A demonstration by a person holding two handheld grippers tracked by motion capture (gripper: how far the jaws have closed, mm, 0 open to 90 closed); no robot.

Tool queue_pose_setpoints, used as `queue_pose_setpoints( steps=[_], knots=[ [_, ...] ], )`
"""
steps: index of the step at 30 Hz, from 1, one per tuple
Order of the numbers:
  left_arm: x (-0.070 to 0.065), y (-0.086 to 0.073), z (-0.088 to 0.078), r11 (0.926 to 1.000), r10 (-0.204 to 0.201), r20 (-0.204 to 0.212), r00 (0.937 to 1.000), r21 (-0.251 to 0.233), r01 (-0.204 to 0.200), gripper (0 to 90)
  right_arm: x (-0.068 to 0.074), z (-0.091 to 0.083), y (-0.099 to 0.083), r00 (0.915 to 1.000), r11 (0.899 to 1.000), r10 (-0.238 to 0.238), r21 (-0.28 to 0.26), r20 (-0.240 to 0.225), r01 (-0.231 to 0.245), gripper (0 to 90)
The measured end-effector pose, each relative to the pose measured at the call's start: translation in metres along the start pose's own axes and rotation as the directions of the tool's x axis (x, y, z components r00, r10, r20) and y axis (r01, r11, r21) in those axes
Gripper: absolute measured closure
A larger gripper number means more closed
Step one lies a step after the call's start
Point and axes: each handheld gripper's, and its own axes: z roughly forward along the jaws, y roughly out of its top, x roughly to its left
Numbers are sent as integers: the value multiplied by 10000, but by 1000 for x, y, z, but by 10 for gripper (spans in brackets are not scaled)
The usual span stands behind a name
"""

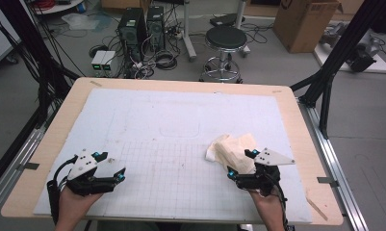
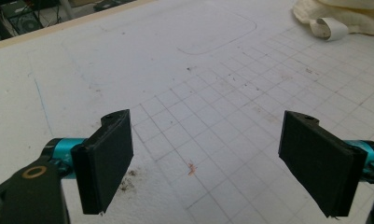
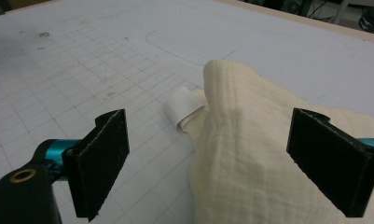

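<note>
So: left hand-held gripper (image 2: 205,163) jaws wide apart, nothing btwn, near tabletop (image 1: 181,86) front-left corner. Right hand-held gripper (image 3: 208,158) spread wide around cream cloth (image 3: 250,154), front-right.

Black stool (image 1: 225,38) beyond table (image 1: 296,120)

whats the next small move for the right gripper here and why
Probably ease the right gripper forward and down, then close on the raised fold of the cream cloth. Its fingers stand wide apart with the fold between them, apparently not yet pinching it. The left gripper is open over bare gridded mat, far from the cloth, so it looks less suited to act first.
</note>
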Motion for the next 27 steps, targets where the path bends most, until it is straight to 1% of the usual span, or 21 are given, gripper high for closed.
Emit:
queue_pose_setpoints(
  steps=[6, 10, 13, 17, 19, 26, 27],
  knots=[
    [1, 1, 3, 10000, -41, 45, 10000, 13, 41, 181, 0, 1, -1, 10000, 9999, -73, 99, 9, 73, 123],
    [0, 1, 3, 10000, 7, 107, 9999, 22, -7, 181, -1, -1, -1, 10000, 10000, -26, 24, 36, 25, 123],
    [-1, 1, 2, 10000, 12, 105, 9999, -20, -12, 181, -1, -2, 0, 9999, 10000, -83, -13, 57, 83, 123],
    [-1, 1, 2, 10000, 75, 139, 9999, 19, -75, 181, 0, -5, 0, 10000, 10000, -3, -77, 52, 3, 123],
    [-1, 1, 2, 10000, 64, 150, 9999, -41, -64, 181, -1, -6, 0, 10000, 9999, 35, -101, 71, -35, 123],
    [-1, 2, 2, 10000, 4, 102, 9999, -75, -3, 181, -5, -13, 0, 9998, 9997, 43, -230, 195, -38, 123],
    [-1, 2, 3, 10000, 30, 155, 9999, -42, -29, 181, -6, -14, -1, 9997, 9998, 60, -216, 247, -55, 123]
  ],
)
